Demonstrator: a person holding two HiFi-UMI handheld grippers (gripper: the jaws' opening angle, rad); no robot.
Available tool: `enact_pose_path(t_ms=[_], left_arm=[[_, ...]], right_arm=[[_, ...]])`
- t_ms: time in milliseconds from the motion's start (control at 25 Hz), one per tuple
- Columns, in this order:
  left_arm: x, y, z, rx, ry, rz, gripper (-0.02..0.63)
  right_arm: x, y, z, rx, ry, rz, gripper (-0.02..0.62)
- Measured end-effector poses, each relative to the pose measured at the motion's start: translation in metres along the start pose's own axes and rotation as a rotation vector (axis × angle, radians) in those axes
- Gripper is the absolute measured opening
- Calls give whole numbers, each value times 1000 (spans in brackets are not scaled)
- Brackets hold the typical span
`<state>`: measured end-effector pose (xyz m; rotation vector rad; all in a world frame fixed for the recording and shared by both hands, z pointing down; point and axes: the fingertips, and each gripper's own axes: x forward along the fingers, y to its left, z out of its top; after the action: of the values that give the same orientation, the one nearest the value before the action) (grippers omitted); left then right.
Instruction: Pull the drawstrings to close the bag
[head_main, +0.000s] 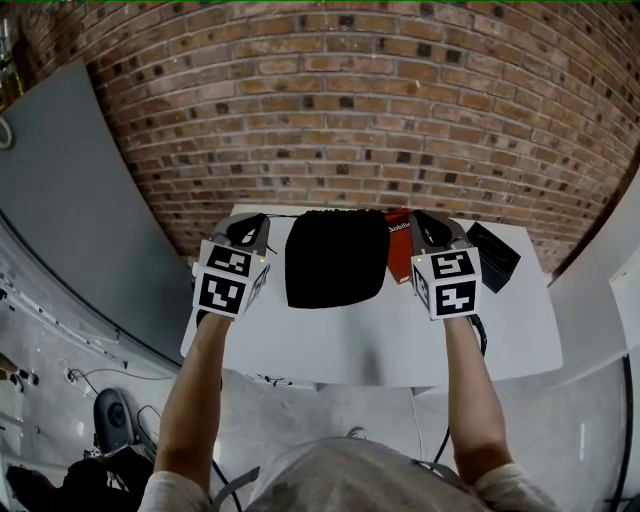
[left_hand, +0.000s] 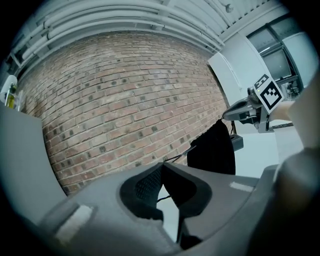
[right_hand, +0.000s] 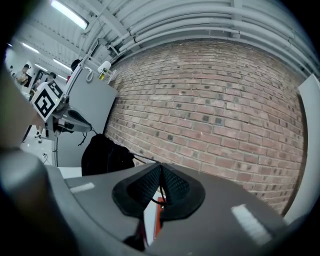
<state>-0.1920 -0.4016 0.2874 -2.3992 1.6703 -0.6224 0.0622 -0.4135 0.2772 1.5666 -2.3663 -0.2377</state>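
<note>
The black drawstring bag (head_main: 335, 258) lies on the white table (head_main: 330, 345), its gathered mouth towards the brick wall. My left gripper (head_main: 258, 220) is at the bag's upper left corner, my right gripper (head_main: 418, 217) at its upper right. In the left gripper view the jaws (left_hand: 161, 167) are shut on a thin black drawstring (left_hand: 175, 158) that runs to the bag (left_hand: 212, 147). In the right gripper view the jaws (right_hand: 160, 170) are likewise shut on a drawstring (right_hand: 144, 159) leading to the bag (right_hand: 102, 156). Both strings look taut.
A red box (head_main: 398, 252) stands just behind the bag's right side, next to my right gripper. A flat black item (head_main: 495, 256) lies at the table's right. The brick wall (head_main: 350, 110) rises right behind the table, and a grey panel (head_main: 70, 190) stands on the left.
</note>
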Motion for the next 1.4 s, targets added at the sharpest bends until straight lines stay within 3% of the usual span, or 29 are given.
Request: enact_pose_path(t_ms=[920, 1400], left_arm=[[-10, 21, -19, -120, -12, 66, 6], [-7, 21, -18, -130, -16, 84, 8]], right_arm=[[-16, -34, -11, 84, -4, -97, 6], [-18, -35, -10, 71, -9, -130, 6]])
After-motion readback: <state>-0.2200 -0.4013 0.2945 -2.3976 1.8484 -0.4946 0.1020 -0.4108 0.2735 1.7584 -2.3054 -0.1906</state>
